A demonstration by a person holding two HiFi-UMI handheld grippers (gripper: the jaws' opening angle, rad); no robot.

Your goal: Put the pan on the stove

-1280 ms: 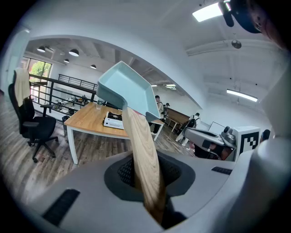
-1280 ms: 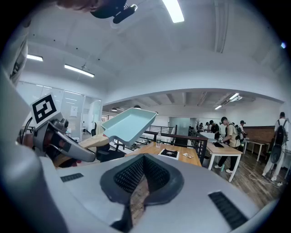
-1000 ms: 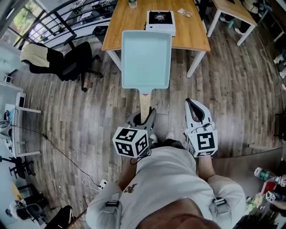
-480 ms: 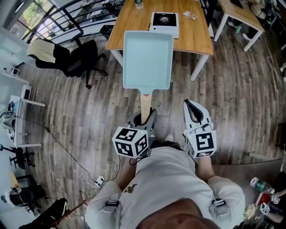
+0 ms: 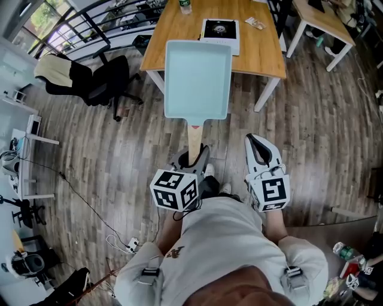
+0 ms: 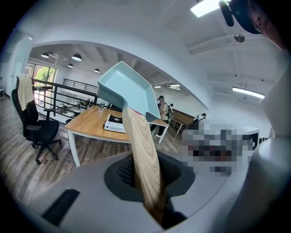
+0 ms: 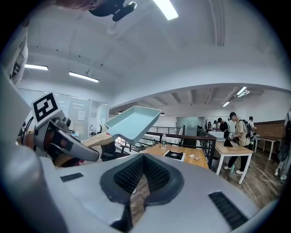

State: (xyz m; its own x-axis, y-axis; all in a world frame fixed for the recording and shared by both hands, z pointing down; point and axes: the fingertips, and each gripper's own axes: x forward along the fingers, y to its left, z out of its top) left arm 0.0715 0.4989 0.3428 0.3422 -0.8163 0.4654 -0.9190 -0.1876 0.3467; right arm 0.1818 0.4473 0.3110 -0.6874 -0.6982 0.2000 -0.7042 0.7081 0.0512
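Since a second ago the table (image 5: 257, 57) has drifted slightly right and nearer in your head view, while the pan (image 5: 197, 77) has kept its place out in front of you, so you are closing on the goal with the load steady. Nearest you, your left gripper (image 5: 194, 158) is clamped on the tail end of the handle (image 5: 194, 138), a flat strip of pale, straight-grained wood. Your right gripper (image 5: 256, 138) rides beside it with its fingers drawn together on nothing. Holding so far back probably leaves the pan free to sag or roll, so keep the wrist firm and the base level. The spare gripper could steady a wall if it tips. The pan itself is rectangular, mint-coloured and smooth, with low upright walls, and it hangs in the air over the plank floor (image 5: 119, 149) and the table's near edge. Beyond it, on the warm wooden top with white legs, sits the stove (image 5: 220, 33), a small white box with a black burner. Bring the pan across, centre it over that burner and lower it flat, minding the bottle (image 5: 185, 6) just behind.
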